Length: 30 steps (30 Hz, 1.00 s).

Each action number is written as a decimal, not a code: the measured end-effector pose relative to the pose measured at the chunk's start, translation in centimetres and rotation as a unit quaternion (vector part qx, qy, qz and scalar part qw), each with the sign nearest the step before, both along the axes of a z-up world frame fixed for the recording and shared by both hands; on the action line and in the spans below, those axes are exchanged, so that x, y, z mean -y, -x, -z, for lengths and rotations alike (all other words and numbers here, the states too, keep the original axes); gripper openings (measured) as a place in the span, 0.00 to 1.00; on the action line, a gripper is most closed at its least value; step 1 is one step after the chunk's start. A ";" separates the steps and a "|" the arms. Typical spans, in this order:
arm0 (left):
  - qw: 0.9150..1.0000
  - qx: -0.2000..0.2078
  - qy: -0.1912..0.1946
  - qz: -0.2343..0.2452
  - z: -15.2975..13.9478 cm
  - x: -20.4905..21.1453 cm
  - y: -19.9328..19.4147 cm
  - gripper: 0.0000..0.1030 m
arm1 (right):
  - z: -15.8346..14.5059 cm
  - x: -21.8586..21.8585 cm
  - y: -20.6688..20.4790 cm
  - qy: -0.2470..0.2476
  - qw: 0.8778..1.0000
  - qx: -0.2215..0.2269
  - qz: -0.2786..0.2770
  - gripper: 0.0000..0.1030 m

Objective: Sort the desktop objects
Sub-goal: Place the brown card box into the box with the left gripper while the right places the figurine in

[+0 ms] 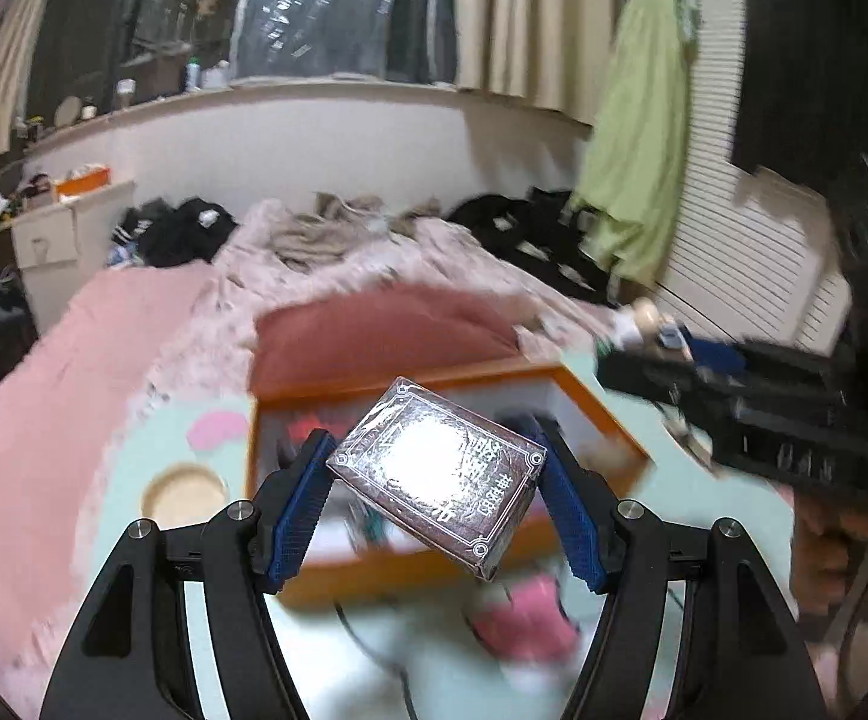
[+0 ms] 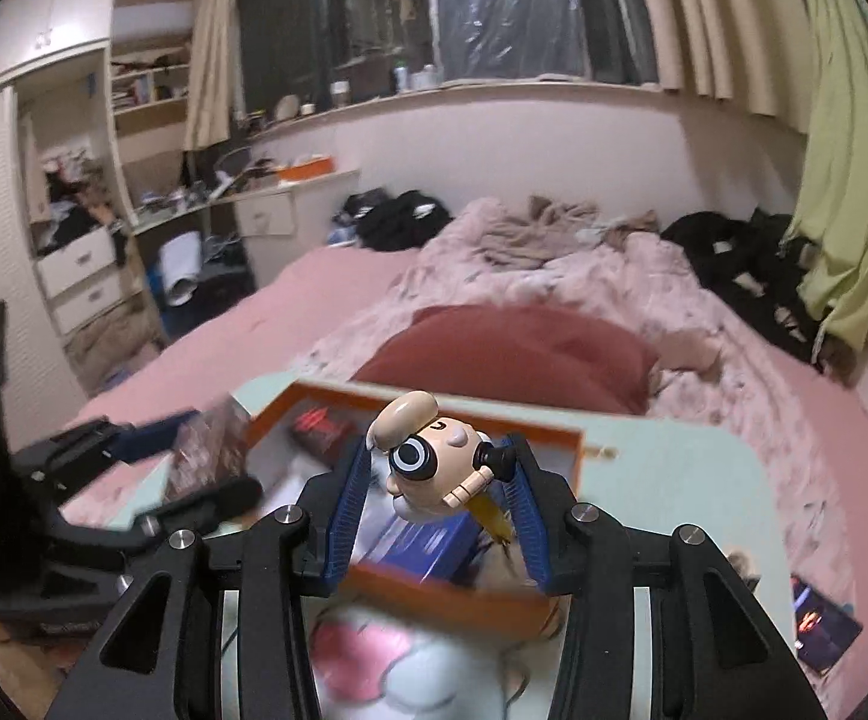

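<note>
My left gripper is shut on a dark brown card box with white lettering and holds it tilted above the orange-rimmed box. My right gripper is shut on a small toy figure with a beige cap and a round black eye, held above the same orange box. The right gripper shows at the right of the left wrist view; the left gripper with the card box shows at the left of the right wrist view. Items inside the box are blurred.
The orange box sits on a pale green mat with a pink and white plush in front. A round beige coaster lies left. A phone lies at the mat's right. Behind is a pink bed with a red pillow.
</note>
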<state>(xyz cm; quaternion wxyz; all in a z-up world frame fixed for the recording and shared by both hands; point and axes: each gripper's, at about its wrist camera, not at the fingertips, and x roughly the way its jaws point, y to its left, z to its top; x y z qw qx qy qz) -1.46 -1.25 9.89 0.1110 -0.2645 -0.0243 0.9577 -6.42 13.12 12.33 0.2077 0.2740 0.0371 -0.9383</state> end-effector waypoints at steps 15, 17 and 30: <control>0.993 0.097 0.028 -0.059 6.8 0.3 5.4 0.82 | 7.6 -0.3 2.0 -0.019 0.996 0.071 0.050 0.88; 0.994 0.090 0.029 -0.059 6.9 0.3 5.0 0.82 | 7.7 -0.6 2.0 -0.011 0.996 0.076 0.050 0.88; 0.997 0.050 0.008 -0.050 3.3 0.1 2.0 0.82 | 2.9 -1.5 -2.4 0.000 0.999 -0.008 0.051 0.88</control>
